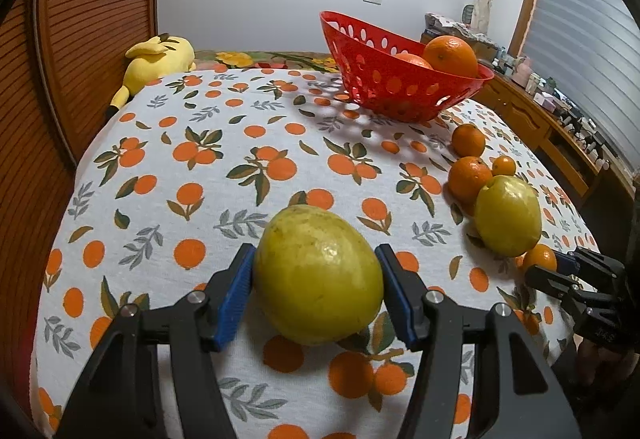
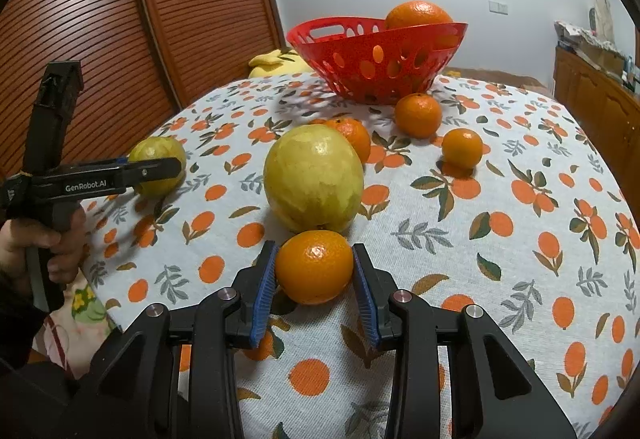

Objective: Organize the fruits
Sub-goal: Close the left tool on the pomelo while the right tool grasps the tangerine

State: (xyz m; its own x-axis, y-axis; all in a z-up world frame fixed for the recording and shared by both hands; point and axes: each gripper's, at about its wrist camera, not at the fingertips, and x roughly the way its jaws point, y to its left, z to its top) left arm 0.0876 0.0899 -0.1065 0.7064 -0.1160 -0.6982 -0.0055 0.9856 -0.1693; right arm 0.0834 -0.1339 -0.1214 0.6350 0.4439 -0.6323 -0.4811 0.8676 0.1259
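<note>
My left gripper (image 1: 316,271) has its blue pads against both sides of a yellow-green guava (image 1: 318,275) resting on the tablecloth; it also shows in the right wrist view (image 2: 156,175). My right gripper (image 2: 314,269) has its pads against both sides of an orange (image 2: 315,266) on the cloth, just in front of a second guava (image 2: 313,178). The red basket (image 2: 376,55) stands at the far side and holds oranges (image 2: 418,15). Three loose oranges (image 2: 418,115) (image 2: 462,147) (image 2: 352,137) lie between the basket and the second guava.
The round table (image 1: 180,199) has a white cloth printed with oranges. A yellow plush toy (image 1: 156,59) lies at its far left edge. A wooden slatted door (image 2: 120,19) is to the left, a wooden cabinet (image 2: 600,107) to the right.
</note>
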